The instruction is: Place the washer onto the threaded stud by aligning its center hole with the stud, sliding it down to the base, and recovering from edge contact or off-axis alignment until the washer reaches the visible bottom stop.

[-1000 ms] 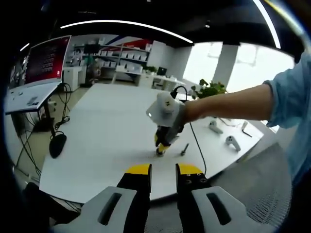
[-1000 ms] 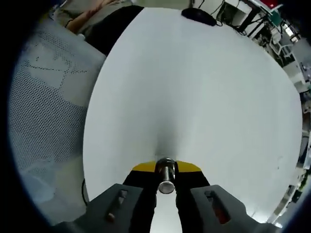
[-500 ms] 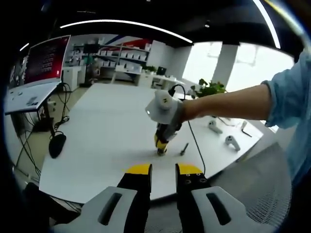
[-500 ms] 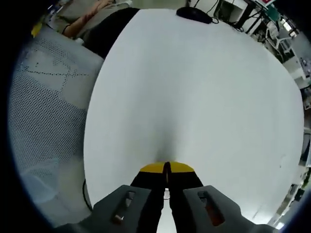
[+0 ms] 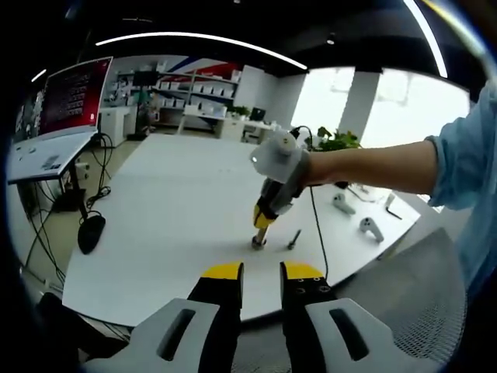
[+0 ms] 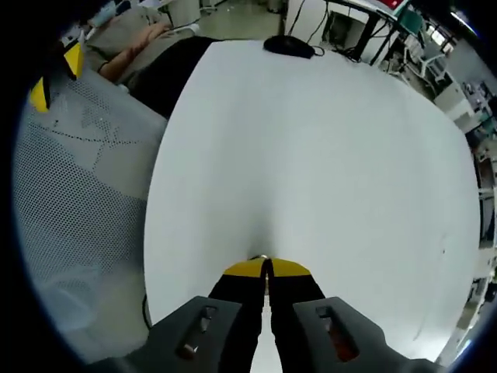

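Jaws of the right gripper (image 6: 266,268) are pressed together just above the stud (image 5: 257,242); the washer is perhaps hidden beneath. The left gripper (image 5: 260,272) is held apart.

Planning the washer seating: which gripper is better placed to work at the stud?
Right. The right gripper hangs just above the stud, fingers shut; the left gripper sits back near the table edge, fingers apart.

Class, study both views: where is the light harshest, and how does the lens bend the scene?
Left gripper view: the bright windows are blown out, and the curved ceiling light strip bows with fisheye distortion. Right gripper view: the white table top is evenly lit, nearly shadowless, and its edges bulge outward.
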### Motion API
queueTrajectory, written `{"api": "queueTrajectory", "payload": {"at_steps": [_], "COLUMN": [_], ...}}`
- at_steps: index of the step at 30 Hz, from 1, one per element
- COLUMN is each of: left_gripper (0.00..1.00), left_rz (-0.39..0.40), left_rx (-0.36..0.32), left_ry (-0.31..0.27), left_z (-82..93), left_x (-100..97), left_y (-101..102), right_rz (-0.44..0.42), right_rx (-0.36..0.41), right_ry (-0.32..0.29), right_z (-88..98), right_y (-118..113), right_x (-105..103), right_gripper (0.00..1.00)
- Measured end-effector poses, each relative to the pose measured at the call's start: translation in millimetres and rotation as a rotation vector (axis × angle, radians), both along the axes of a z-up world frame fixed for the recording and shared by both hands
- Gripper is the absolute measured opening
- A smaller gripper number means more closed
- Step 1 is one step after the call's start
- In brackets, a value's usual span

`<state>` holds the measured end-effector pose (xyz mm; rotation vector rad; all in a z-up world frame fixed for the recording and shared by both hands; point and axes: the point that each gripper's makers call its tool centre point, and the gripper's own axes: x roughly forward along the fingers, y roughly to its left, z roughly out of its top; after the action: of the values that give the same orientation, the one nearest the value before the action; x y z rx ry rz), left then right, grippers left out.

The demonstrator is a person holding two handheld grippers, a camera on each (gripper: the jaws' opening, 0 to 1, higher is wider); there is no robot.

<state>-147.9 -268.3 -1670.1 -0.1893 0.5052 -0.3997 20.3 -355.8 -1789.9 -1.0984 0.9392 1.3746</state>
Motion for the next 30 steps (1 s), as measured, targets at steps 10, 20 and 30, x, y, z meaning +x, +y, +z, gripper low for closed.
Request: {"api": "queueTrajectory", "payload": {"at_steps": [10,20,30], "left_gripper": [0.16,0.15,0.13], "left_rz": [0.001,-0.001,-0.009], "left_rx": [0.000,-0.002,-0.005], "left_ry": [-0.002,-0.006,-0.006], "left_z": [0.4,1.3,1.9], "left_x": [0.0,0.4,0.1], "left_y": [0,0,-1], "right_rz": [-0.049,-0.186,-0.378], "right_rx": [0.023,0.189,0.481], "right_ry": [-0.012,-0.018,0.075], "right_z": [4.4,40.1,117.1], "right_y": [-16,-31,-62], "right_x": [-1,-6,-41], "right_gripper": [0.10,0.19,0.23]}}
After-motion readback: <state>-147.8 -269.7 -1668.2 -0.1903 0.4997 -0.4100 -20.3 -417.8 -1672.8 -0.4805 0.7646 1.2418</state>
